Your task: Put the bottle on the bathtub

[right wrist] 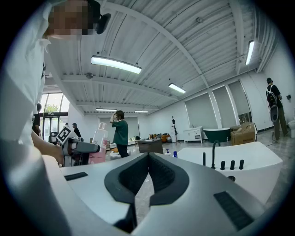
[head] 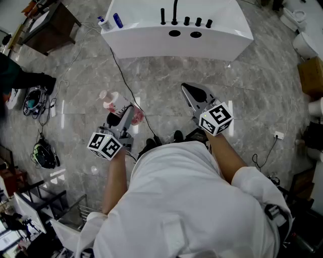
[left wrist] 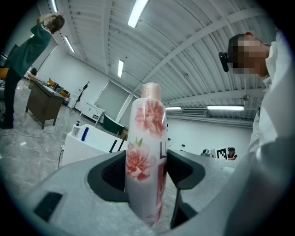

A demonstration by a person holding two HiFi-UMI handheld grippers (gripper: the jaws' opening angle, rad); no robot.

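Note:
A white bottle with pink flowers [head: 115, 103] lies tilted in my left gripper [head: 128, 117], held above the grey marble floor. In the left gripper view the bottle [left wrist: 145, 147] stands upright between the dark pads, which press on its sides. The white bathtub [head: 176, 33] stands ahead of me at the top of the head view, well apart from the bottle. My right gripper [head: 194, 95] points toward the tub with nothing in it. In the right gripper view its jaws [right wrist: 148, 156] meet at the tips, and the tub [right wrist: 239, 159] lies beyond them.
A black faucet and knobs [head: 175, 15] line the tub's near rim. Two small bottles [head: 108, 21] stand on its left corner. A black cable [head: 123, 75] runs across the floor. Helmets [head: 35, 98] lie at left, a desk [head: 50, 22] at top left, a cardboard box [head: 310, 75] at right.

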